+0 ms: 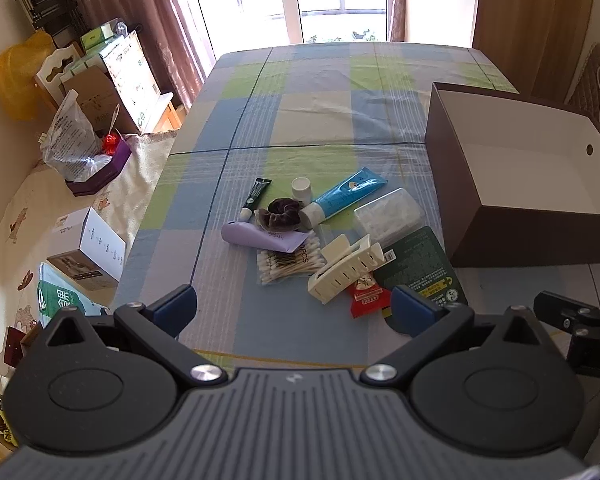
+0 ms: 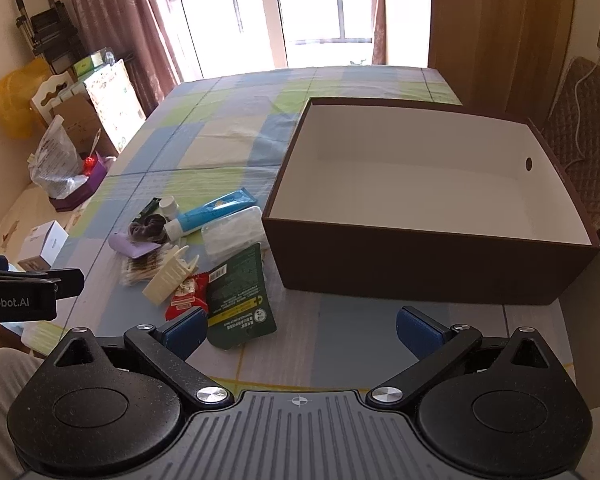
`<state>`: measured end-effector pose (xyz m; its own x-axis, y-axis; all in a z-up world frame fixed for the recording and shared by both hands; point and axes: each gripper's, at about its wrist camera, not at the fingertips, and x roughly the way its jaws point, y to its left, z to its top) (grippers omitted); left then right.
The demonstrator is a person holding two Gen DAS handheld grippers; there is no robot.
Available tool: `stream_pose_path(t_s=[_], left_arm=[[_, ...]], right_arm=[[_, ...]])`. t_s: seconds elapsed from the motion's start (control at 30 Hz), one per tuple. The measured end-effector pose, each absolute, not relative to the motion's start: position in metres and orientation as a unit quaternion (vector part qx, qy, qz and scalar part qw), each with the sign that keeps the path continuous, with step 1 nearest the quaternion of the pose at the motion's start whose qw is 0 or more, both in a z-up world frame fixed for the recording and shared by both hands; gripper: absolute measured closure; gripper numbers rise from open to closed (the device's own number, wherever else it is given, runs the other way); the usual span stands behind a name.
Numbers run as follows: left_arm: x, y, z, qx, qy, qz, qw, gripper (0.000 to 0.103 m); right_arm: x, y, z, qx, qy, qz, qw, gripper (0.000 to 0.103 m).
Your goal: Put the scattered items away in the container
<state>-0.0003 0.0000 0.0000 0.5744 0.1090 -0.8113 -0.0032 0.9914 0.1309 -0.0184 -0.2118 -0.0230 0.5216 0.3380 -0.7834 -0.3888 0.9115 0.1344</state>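
Basically step zero: brown box (image 2: 420, 272) sat empty right of the pile, nothing packed. Left gripper (image 1: 294, 306) and right gripper (image 2: 302, 330) both hovered wide apart, holding nothing. Next move likely needs a pinch on the cream hair clip (image 1: 342, 268), nearest. Counted: three tubes, one scrunchie (image 1: 280, 212), one swab pack (image 1: 288, 262).

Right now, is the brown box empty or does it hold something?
Empty. The brown box shows only bare white floor and walls; every item lies outside it.
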Motion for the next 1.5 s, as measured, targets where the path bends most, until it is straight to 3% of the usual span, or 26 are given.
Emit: stream_pose_path(t_s=[1.5], left_arm=[[-0.0014, 0.0035, -0.0054, 0.064, 0.472, 0.040, 0.878, 0.001]], right_arm=[[-0.0212, -0.2108, -0.0211, -0.035, 0.440, 0.209, 0.873, 0.000]])
